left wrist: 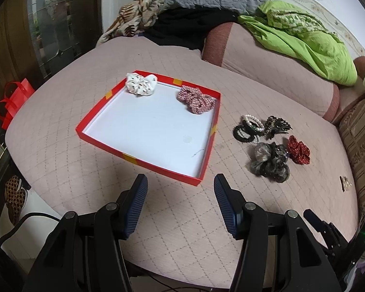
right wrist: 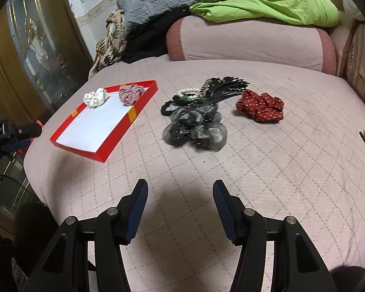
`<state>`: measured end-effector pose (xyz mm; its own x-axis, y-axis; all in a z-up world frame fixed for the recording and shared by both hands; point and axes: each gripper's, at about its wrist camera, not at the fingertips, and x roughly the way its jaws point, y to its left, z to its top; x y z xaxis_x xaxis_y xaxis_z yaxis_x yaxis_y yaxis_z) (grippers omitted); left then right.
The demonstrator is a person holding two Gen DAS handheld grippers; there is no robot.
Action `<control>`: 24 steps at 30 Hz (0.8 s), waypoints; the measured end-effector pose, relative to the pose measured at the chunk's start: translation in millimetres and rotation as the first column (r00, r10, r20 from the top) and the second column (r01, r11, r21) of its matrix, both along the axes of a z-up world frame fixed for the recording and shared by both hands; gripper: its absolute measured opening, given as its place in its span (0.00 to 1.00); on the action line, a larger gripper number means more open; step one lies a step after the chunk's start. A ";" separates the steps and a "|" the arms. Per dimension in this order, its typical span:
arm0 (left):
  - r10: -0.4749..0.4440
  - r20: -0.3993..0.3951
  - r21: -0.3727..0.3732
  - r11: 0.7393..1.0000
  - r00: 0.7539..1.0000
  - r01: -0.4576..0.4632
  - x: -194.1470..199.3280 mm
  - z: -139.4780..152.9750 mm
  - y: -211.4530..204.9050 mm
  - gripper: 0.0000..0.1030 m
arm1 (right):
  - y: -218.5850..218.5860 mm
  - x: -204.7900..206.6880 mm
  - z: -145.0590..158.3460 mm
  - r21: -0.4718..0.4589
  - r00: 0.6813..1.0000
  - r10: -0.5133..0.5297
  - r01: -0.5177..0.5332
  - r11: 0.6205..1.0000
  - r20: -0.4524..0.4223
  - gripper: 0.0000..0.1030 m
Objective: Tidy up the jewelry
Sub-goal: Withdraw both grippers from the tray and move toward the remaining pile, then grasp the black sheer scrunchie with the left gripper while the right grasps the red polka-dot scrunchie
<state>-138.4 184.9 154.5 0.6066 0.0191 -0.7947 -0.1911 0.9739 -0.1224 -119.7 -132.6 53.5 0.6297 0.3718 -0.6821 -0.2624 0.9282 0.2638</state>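
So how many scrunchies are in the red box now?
2. The white scrunchie sits in a far corner of the red box, and the red-and-white scrunchie sits in the other far corner. The rest of the box floor looks bare, so none seem hidden.
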 end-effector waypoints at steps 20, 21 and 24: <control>-0.222 -0.112 -0.139 0.969 0.969 0.206 90.6 -41.0 -87.9 0.54 | -101.8 82.2 3.3 0.045 0.982 -0.187 0.189 0.981 -0.033 0.66; -0.245 -0.116 -0.149 0.962 0.963 0.227 94.2 -45.5 -96.5 0.54 | -103.5 89.5 0.3 0.045 0.981 -0.188 0.190 0.981 -0.040 0.66; -0.308 -0.124 -0.151 0.945 0.943 0.289 106.3 -56.6 -121.6 0.54 | -107.4 111.9 -11.3 0.044 0.979 -0.193 0.196 0.980 -0.065 0.66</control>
